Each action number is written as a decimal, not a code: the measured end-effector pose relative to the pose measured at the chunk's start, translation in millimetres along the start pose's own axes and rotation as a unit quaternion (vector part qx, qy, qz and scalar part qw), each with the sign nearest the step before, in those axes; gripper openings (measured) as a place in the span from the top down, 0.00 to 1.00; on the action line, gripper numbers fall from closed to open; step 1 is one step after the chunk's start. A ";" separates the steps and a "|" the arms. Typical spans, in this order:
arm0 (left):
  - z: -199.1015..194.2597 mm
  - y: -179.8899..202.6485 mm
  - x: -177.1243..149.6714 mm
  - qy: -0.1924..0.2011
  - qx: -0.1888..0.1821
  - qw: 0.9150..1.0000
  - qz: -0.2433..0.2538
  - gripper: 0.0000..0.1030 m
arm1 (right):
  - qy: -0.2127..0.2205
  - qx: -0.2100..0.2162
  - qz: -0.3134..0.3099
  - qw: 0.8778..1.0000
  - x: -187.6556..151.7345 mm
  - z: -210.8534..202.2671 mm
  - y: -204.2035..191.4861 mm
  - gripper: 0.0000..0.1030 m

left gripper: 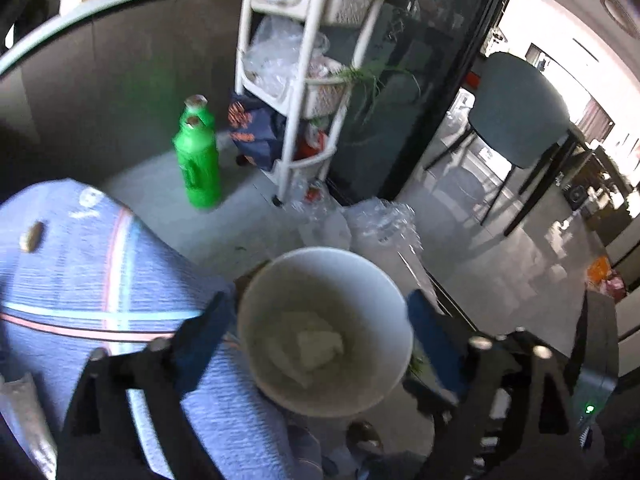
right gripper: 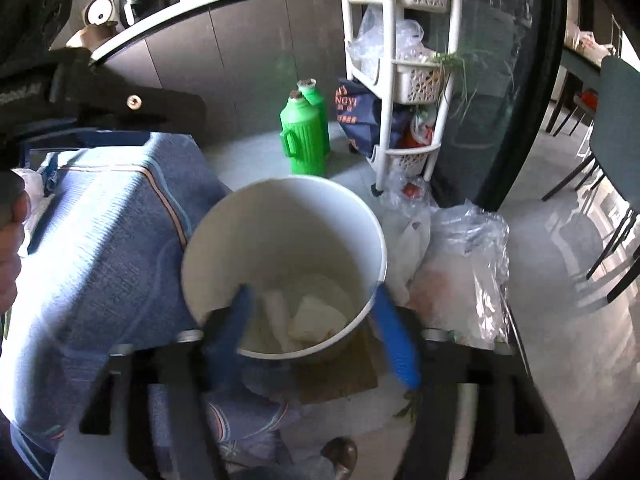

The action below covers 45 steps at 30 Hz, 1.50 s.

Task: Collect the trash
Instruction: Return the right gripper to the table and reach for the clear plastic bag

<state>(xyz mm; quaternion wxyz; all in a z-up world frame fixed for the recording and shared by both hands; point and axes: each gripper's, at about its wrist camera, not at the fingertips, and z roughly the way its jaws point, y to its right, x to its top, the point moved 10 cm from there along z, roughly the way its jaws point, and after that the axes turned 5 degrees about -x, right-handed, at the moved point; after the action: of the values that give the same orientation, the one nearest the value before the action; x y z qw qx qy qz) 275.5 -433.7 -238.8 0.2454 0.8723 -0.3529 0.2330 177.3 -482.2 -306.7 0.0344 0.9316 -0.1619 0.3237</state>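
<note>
The bin (left gripper: 324,332), white paper in its bottom, stands on the floor (left gripper: 500,240) beside a blue cloth (left gripper: 80,280), between the left tongs (left gripper: 320,344) spread clear of its rim, while in the right view the right tongs (right gripper: 316,332) gape astride the bin's (right gripper: 280,240) near rim, bags (right gripper: 460,268) crowding its right.

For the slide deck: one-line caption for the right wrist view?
Open right tongs straddle the rim of a white bin holding crumpled paper, beside blue cloth.
</note>
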 end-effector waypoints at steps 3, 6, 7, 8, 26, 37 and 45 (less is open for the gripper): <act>-23.4 -3.7 1.0 0.021 0.025 0.999 -0.007 0.04 | 0.014 0.000 -0.007 1.000 3.5 -16.6 -5.3 0.08; -45.9 -7.1 -6.2 0.024 0.033 0.999 -0.027 0.04 | 0.019 0.004 -0.009 1.000 4.8 -33.3 -13.5 0.08; -54.5 -7.6 -9.4 0.027 0.033 0.999 -0.033 0.04 | 0.020 0.006 -0.009 1.000 5.6 -38.7 -16.1 0.08; -62.9 -8.5 -12.5 0.031 0.035 0.998 -0.039 0.04 | 0.023 0.009 -0.010 1.000 6.9 -45.6 -19.7 0.08; -269.6 -78.9 -151.2 0.101 0.127 0.971 -0.175 0.04 | 0.143 0.146 -0.075 0.976 26.8 -183.9 -150.2 0.08; -342.0 -158.6 -253.3 0.117 0.196 0.939 -0.259 0.04 | 0.067 0.241 -0.165 0.954 -8.0 -194.3 -285.7 0.09; -351.4 -195.5 -284.4 0.127 0.183 0.926 -0.305 0.04 | 0.013 0.241 -0.239 0.941 -36.9 -155.1 -368.1 0.43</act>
<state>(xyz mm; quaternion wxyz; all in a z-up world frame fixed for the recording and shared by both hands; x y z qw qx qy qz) 153.5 40.4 -184.3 0.1834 0.9307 0.0128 0.3163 177.5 -97.7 -192.1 -0.1122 0.9190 0.1485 0.3476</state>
